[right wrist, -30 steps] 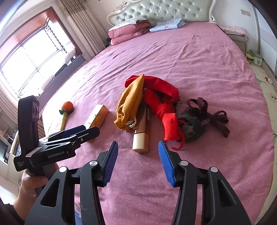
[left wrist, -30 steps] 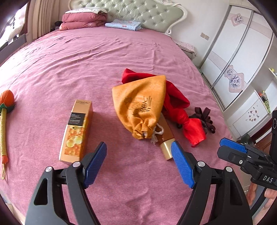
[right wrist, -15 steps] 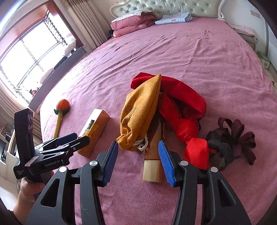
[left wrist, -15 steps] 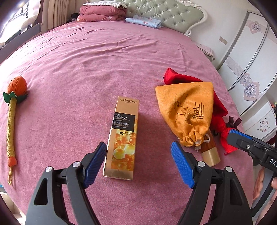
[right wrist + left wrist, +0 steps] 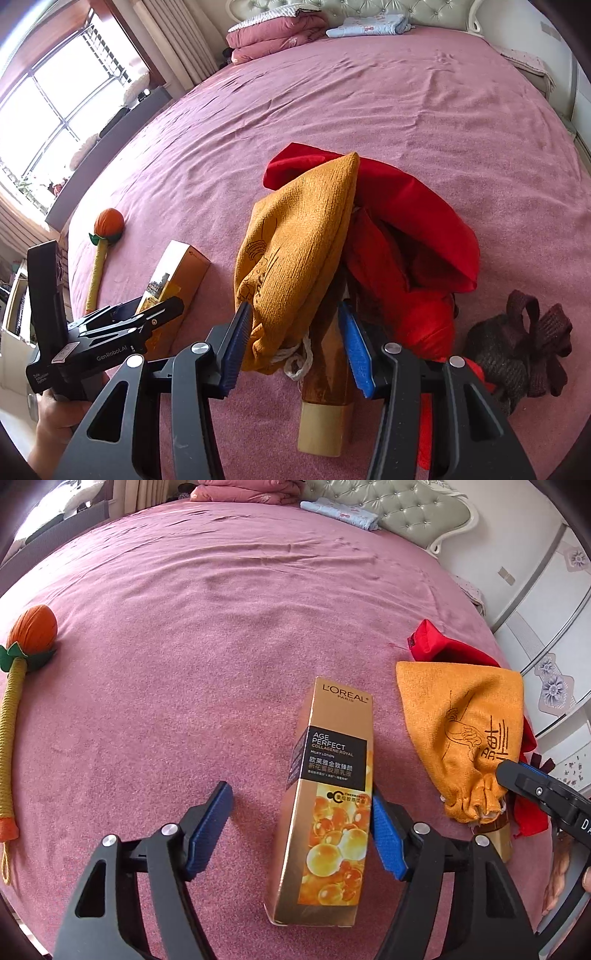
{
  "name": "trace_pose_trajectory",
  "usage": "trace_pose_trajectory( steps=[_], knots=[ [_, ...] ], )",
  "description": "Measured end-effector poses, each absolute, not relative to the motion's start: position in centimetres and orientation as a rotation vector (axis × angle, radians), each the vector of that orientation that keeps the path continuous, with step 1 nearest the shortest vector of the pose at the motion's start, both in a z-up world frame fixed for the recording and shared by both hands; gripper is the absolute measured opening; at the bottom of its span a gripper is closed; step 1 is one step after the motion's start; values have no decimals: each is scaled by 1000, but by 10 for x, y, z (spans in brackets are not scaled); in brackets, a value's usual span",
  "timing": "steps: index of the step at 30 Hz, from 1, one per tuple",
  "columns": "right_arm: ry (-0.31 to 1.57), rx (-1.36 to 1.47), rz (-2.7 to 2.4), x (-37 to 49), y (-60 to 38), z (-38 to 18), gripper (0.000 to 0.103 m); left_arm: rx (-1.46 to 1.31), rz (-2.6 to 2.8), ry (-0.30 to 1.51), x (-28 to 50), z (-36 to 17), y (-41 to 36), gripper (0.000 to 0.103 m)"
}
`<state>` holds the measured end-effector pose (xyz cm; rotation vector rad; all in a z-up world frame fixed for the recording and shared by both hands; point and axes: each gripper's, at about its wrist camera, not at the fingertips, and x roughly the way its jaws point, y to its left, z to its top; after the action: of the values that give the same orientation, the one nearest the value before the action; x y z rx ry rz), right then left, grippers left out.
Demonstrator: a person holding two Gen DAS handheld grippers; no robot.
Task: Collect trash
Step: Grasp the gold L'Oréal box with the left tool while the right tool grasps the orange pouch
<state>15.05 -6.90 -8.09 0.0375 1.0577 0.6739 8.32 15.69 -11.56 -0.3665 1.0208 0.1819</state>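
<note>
A wide bed (image 5: pixel 207 635) under a pink cover fills both views, with a tufted green headboard (image 5: pixel 417 513), folded pink quilts (image 5: pixel 273 33) and a window (image 5: pixel 62 99) behind. The left hand-held gripper (image 5: pixel 301 827) is released, its jaws spread around the near end of a gold L'Oréal lotion box (image 5: pixel 332 797); the right blue pad (image 5: pixel 386 840) sits just against the box, the left pad stands apart. The right hand-held gripper (image 5: pixel 295 349) is also released, its jaws straddling the drawstring mouth of an orange cloth pouch (image 5: pixel 295 243) and a brown bottle with a cream cap (image 5: pixel 325 398) lying beneath it. Red cloth (image 5: pixel 410 229) lies beside the pouch, a dark ribbon bow (image 5: pixel 524 343) near it. An orange-headed massage stick (image 5: pixel 16 705) lies well apart on the left
</note>
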Motion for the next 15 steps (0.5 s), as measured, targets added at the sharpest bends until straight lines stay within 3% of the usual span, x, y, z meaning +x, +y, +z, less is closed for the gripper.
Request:
trace_pose_trajectory(
  steps=[5, 6, 10, 15],
  knots=[
    [1031, 5, 657, 154, -57, -80, 34, -333, 196, 1021, 84, -116, 158, 51],
    [1024, -1, 655, 153, -56, -80, 32, -331, 197, 1021, 84, -116, 159, 42],
    [1000, -29, 655, 148, -53, -77, 22, -364, 180, 1009, 81, -113, 161, 41],
    [1012, -2, 675, 139, -63, -75, 19, -361, 133, 1001, 73, -104, 146, 41]
  ],
)
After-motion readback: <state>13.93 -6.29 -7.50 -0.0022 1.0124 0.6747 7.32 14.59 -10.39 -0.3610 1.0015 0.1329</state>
